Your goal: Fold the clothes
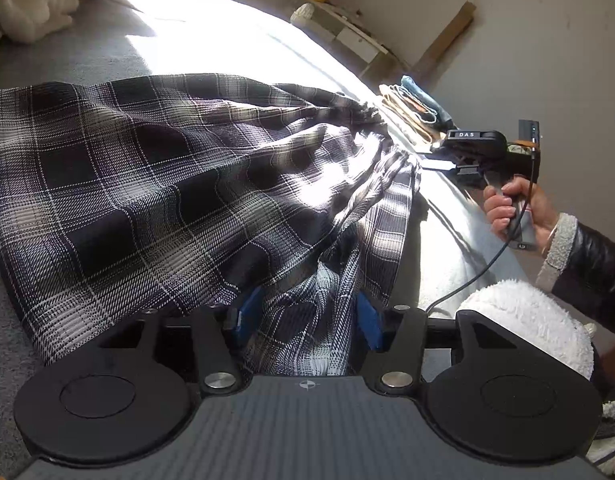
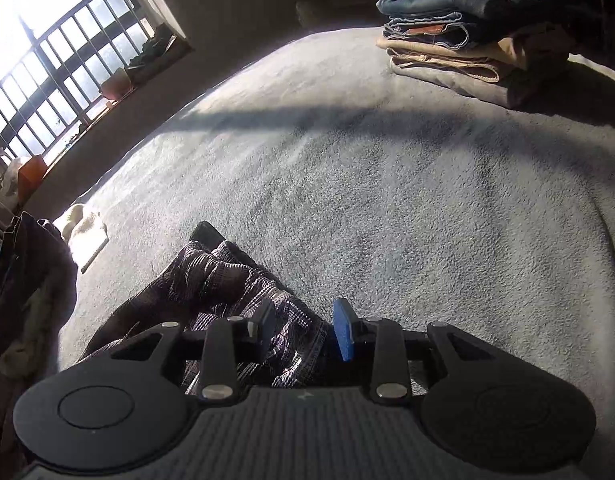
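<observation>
A black-and-white plaid garment lies spread across the grey bed cover, bunched toward its right end. My left gripper is shut on a gathered fold of it, and the cloth runs down between the blue fingers. In the right wrist view a hemmed edge of the same plaid garment sits between the blue pads of my right gripper, which is shut on it. The left wrist view shows the right gripper at the garment's far corner, held by a hand.
A stack of folded clothes, jeans on top of beige pieces, sits at the far side of the grey bed cover. Dark clothes are heaped at the left. White fluffy bedding lies far left. A barred window lets in strong sun.
</observation>
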`<action>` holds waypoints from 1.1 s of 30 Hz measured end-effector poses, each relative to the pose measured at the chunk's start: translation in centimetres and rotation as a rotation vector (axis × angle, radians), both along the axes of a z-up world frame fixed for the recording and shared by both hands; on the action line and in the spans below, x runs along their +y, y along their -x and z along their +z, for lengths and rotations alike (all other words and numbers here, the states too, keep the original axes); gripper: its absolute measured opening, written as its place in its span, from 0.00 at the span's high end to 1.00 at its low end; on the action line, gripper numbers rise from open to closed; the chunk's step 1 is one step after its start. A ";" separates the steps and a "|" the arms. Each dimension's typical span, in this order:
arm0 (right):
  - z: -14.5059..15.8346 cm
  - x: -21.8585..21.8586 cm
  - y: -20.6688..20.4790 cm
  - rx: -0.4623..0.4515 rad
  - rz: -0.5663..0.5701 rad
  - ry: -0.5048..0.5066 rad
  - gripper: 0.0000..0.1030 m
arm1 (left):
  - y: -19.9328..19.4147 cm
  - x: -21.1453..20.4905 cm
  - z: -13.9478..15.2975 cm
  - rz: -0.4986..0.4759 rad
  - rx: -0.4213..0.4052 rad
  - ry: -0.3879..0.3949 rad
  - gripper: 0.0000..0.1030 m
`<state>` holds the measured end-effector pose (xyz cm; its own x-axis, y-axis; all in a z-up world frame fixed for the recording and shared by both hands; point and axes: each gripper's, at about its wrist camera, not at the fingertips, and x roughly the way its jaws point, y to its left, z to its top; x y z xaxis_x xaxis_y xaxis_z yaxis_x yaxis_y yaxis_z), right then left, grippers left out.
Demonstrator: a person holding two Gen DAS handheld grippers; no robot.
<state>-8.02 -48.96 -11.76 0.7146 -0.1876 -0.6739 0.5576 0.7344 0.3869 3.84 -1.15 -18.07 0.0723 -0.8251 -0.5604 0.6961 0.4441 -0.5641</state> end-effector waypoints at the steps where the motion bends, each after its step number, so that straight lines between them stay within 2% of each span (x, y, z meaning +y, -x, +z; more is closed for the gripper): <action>1: 0.6 0.5 -0.4 -0.014 0.028 0.019 0.66 | 0.0 0.0 0.0 0.001 0.003 0.002 0.50; 4: 1.8 2.4 -3.2 -0.026 0.150 0.065 0.66 | 0.1 0.0 0.1 0.002 -0.002 -0.001 0.50; 7: 1.3 4.0 -7.7 -0.010 0.269 0.041 0.67 | 0.3 0.0 0.2 0.010 -0.007 -0.002 0.50; 9: -0.1 3.7 -10.2 0.021 0.249 0.017 0.67 | 0.3 0.0 0.2 0.011 -0.012 -0.004 0.50; 11: -1.8 2.4 -11.6 0.037 0.181 -0.026 0.70 | 0.3 0.1 0.2 0.012 -0.009 0.002 0.50; 14: -2.9 0.3 -10.4 -0.028 0.088 -0.161 0.71 | 0.0 0.6 0.2 0.018 0.013 0.026 0.50; 17: -1.9 0.2 -8.2 -0.068 0.038 -0.241 0.68 | -0.3 1.1 0.1 0.026 0.036 0.051 0.50; 19: -0.9 0.7 -6.5 -0.072 0.052 -0.268 0.67 | -0.5 1.4 0.1 0.032 0.051 0.067 0.49; 23: 0.1 3.0 -3.1 -0.070 0.112 -0.386 0.58 | -0.9 2.2 0.3 0.048 0.076 0.103 0.48; 28: -2.0 8.0 -0.5 0.017 0.210 -0.618 0.57 | -0.8 5.3 2.1 0.128 0.091 0.180 0.48; 30: -3.1 10.5 -0.2 0.084 0.270 -0.658 0.57 | -0.3 6.2 2.9 0.137 0.084 0.187 0.48; 33: -3.9 13.5 0.1 0.127 0.344 -0.686 0.57 | 1.1 6.5 3.9 0.108 0.047 0.154 0.48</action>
